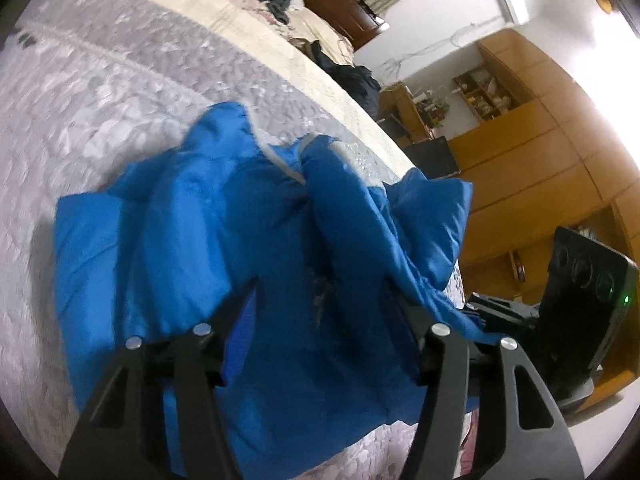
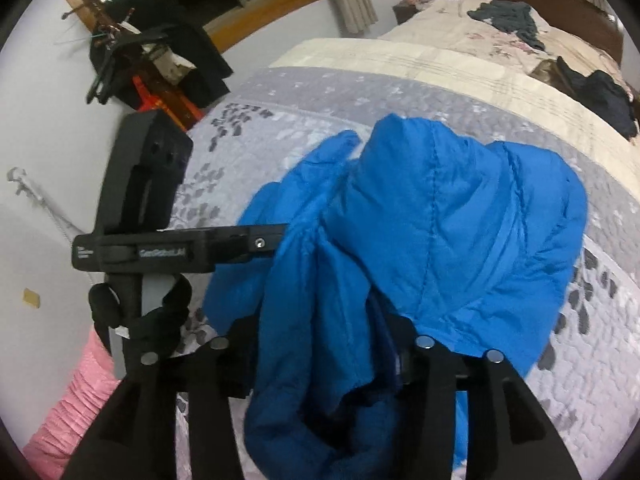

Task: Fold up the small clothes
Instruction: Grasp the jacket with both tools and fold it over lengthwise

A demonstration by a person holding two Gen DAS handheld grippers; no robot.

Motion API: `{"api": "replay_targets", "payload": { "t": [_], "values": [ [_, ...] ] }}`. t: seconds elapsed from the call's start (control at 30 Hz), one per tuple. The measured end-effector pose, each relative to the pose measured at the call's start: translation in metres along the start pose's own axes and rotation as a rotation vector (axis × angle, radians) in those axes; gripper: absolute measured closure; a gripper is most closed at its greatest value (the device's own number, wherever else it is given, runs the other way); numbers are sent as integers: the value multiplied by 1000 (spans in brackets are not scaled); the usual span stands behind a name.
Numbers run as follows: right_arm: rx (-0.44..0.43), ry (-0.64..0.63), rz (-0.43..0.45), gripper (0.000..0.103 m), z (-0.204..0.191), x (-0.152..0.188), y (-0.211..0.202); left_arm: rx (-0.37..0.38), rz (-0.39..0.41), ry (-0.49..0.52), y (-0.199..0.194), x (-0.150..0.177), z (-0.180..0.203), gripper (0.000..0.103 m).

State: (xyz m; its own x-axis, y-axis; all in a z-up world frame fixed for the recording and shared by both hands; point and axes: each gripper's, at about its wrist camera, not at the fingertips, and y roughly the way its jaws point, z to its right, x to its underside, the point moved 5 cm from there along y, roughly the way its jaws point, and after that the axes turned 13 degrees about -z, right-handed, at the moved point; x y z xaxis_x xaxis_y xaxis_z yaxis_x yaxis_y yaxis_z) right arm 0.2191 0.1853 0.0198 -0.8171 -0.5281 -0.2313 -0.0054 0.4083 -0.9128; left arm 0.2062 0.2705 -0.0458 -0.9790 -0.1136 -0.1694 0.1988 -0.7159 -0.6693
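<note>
Blue puffer jacket (image 1: 248, 240) lies bunched on the bed (image 1: 100, 92); left tool (image 1: 324, 304) spread open over it; right tool (image 2: 320, 328) open too, fabric draped between its fingers, so nearer.

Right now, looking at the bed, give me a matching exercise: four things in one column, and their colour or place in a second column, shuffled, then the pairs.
Things:
1. puffy quilted jacket
2. floral bedspread
3. crumpled dark clothes
4. ruffled fabric

Descriptions:
A. pink, at the bed's edge
B. bright blue, bunched up
C. far end of the bed
D. grey, under the jacket

Pairs: 1-B, 2-D, 3-C, 4-A
</note>
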Motion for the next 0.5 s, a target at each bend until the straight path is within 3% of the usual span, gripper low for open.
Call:
{"api": "replay_targets", "payload": {
  "t": [0.17, 0.27, 0.5],
  "values": [
    [-28, -20, -10, 41, -7, -1, 12, 2, 29, -21, -17, 3, -14, 45],
    [-45, -23, -27, 37, -12, -6, 24, 46, 36, -20, -24, 4, -15, 42],
    [-55, -29, -59, 23, -19, -11, 44, 61, 2, -7, -10, 6, -11, 38]
  ]
}}
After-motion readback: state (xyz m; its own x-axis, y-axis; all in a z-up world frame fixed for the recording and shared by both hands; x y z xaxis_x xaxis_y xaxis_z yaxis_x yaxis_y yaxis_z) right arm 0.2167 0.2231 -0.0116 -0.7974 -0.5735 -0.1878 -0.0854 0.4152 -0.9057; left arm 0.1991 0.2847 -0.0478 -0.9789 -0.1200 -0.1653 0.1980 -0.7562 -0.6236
